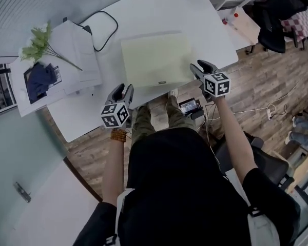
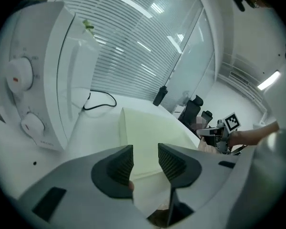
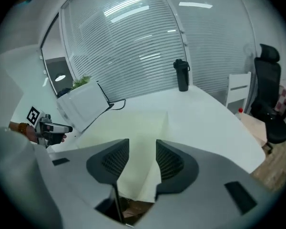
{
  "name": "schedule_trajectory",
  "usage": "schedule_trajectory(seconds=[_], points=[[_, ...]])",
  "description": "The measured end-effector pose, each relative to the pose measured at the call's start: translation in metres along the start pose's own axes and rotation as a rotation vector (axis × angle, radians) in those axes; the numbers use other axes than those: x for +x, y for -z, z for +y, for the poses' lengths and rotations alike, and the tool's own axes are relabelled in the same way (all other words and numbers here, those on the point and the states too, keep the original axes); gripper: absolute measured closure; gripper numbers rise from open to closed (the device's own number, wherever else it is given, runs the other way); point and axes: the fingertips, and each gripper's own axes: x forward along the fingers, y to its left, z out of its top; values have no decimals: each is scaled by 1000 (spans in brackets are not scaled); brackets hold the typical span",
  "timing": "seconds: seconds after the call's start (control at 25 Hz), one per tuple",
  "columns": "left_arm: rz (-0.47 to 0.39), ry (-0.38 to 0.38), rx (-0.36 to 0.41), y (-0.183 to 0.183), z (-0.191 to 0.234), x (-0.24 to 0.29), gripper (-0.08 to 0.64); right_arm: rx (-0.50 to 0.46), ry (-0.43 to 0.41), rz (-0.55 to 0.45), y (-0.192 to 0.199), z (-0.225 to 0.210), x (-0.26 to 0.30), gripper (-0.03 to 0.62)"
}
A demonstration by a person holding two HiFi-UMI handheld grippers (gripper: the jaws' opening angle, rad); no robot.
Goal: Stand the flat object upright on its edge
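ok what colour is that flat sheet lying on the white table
The flat sheet is plain pale yellow-green, with no pattern. It shows best in the head view.

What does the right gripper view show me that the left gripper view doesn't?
Only the right gripper view: the left tool, held out at that picture's left edge. Only the left gripper view: the right tool at the right, and round knobs on a white panel at the left. Both: the pale flat sheet lying on the white table, a black cable, a dark bottle, and that tool's own jaws apart, gripping nothing.
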Motion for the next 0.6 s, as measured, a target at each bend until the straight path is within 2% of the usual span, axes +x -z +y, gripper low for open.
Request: schedule_trajectory(seconds=[0.28, 0.6], points=[[85, -56, -97, 26, 16, 23, 377, 81, -80, 81, 21, -14, 32, 416], [121, 5, -167, 34, 9, 35, 365, 133, -137, 123, 33, -15, 45, 416]])
